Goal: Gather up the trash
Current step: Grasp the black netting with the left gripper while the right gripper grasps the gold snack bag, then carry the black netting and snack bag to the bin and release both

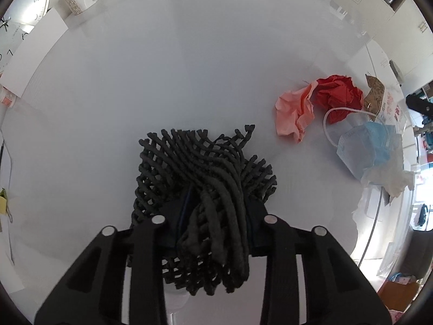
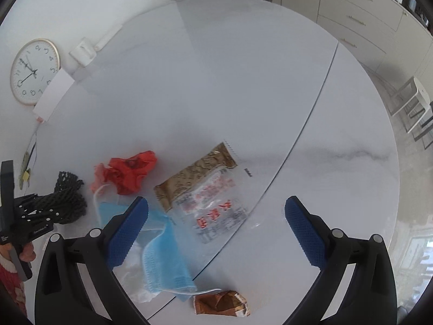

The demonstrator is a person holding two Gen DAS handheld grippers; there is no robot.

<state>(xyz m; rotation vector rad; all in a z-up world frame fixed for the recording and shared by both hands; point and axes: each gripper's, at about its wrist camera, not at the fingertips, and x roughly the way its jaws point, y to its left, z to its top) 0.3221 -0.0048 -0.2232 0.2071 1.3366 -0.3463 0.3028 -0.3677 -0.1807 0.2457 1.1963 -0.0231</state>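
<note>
My left gripper (image 1: pixel 215 214) is shut on a black net bag (image 1: pixel 200 178) and holds it over the white table (image 1: pixel 162 86); the bag also shows in the right wrist view (image 2: pixel 67 200). To its right lies trash: crumpled red and pink paper (image 1: pixel 319 103), a blue face mask (image 1: pixel 362 146) and a white tissue (image 1: pixel 392 178). My right gripper (image 2: pixel 216 216) is open above the pile. Below it lie the blue face mask (image 2: pixel 162 249), a clear printed wrapper (image 2: pixel 213 205), a gold wrapper (image 2: pixel 194 173), red paper (image 2: pixel 130 170) and a brown crumpled wrapper (image 2: pixel 222 303).
A wall clock (image 2: pixel 32 73), a white card (image 2: pixel 54 94) and a white mug (image 2: pixel 82 51) sit at the table's far left. A glass sheet (image 2: pixel 311 124) covers part of the table. Cabinets (image 2: pixel 360 13) and a stool (image 2: pixel 416 103) stand beyond.
</note>
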